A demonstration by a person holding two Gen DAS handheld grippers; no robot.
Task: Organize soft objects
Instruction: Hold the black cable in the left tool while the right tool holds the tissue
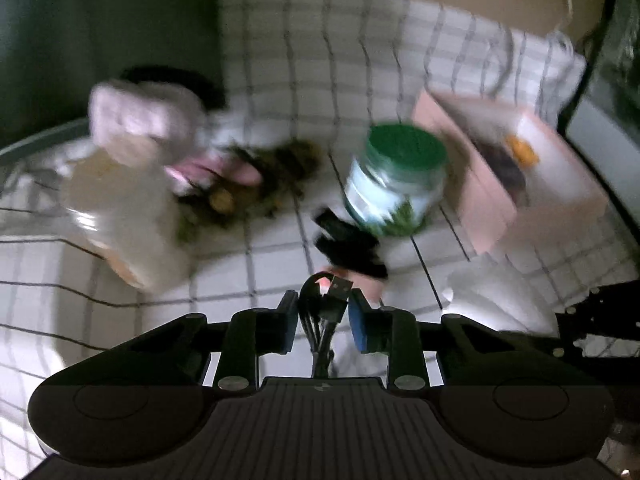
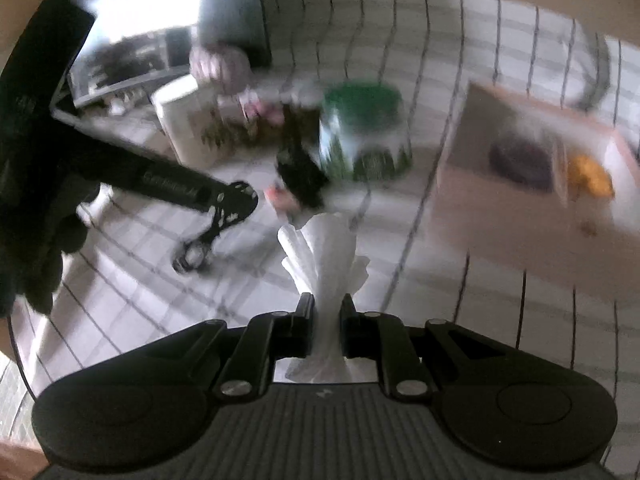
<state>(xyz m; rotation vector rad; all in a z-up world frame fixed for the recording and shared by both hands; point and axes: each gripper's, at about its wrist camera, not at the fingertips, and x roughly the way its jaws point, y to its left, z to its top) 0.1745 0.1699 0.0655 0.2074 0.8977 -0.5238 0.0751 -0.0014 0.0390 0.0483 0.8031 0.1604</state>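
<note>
Two grippers are in view, each closed on an item. The left gripper [image 1: 323,312] has its blue pads [image 1: 357,326] pressed against a bundled black cable [image 1: 326,312] with a USB plug at its far end. The right gripper [image 2: 323,320] clamps a gathered white cloth [image 2: 326,256], which fans out beyond the fingertips and hangs above the table.

Just beyond the cable lies a black object [image 1: 348,246], blurred and not identifiable, partly over something pink. Farther out stands a jar with a green lid [image 1: 400,180]. To its right sits a pink box [image 1: 516,176], open on top, holding a dark item and an orange item [image 1: 522,150]. To the left of the jar lies a dark green and brown heap [image 1: 276,176], with a pink and white soft toy [image 1: 160,128] at its far left edge. A pale, beige container [image 1: 120,216] stands near left. All rest on a white checked tablecloth [image 1: 320,40].

In the right wrist view, the left gripper's body [image 2: 224,208] reaches in from the left, held by a dark-gloved hand [image 2: 32,248].
</note>
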